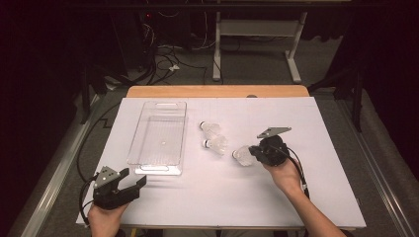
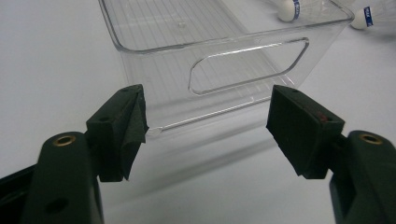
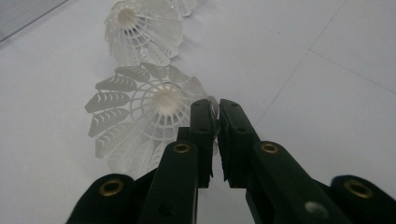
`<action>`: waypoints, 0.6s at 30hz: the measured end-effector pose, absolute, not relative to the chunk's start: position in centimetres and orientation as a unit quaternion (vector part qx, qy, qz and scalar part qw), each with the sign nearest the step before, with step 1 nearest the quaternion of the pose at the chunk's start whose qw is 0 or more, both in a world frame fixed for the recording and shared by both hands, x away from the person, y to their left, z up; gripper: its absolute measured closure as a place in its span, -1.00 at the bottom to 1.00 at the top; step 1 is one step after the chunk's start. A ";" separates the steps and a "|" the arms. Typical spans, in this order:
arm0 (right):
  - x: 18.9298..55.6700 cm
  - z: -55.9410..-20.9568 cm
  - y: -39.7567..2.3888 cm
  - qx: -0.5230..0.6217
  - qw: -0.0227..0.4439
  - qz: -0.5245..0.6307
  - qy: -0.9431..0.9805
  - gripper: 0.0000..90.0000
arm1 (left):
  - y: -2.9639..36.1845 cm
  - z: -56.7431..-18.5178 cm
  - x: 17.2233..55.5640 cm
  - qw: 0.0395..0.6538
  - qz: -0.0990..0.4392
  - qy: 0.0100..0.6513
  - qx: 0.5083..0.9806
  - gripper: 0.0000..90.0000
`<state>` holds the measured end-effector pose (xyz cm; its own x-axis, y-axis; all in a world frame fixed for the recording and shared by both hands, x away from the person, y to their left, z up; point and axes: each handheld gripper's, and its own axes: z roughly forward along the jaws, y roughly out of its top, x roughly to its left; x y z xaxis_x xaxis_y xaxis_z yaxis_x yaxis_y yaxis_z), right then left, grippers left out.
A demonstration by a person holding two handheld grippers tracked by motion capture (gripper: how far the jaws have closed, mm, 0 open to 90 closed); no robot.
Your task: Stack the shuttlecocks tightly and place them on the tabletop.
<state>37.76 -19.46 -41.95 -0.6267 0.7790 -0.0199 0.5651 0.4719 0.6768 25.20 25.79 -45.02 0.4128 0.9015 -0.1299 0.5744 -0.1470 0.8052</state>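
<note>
Three white plastic shuttlecocks lie right of a clear plastic bin on the white table. My right gripper is at the nearest shuttlecock. In the right gripper view the jaws are almost together, pinching the rim of that shuttlecock's skirt. A second shuttlecock lies just beyond it. My left gripper rests near the table's front left corner. It is open and empty, facing the bin's near end wall with its handle slot.
The other two shuttlecocks lie side by side between the bin and my right gripper. The bin holds nothing. A wooden edge runs along the table's far side, with cables and table legs on the floor beyond.
</note>
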 end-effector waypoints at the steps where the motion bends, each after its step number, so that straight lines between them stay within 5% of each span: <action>1: 37.8 -42.0 -19.5 0.402 0.166 0.324 0.840 0.87 | 25.8 -45.0 25.2 0.414 0.197 0.505 0.731 -0.34; 18: 38.7 -42.6 -20.2 0.420 0.167 0.319 0.833 0.84 | 25.8 -45.0 25.2 0.410 0.200 0.506 0.731 -0.34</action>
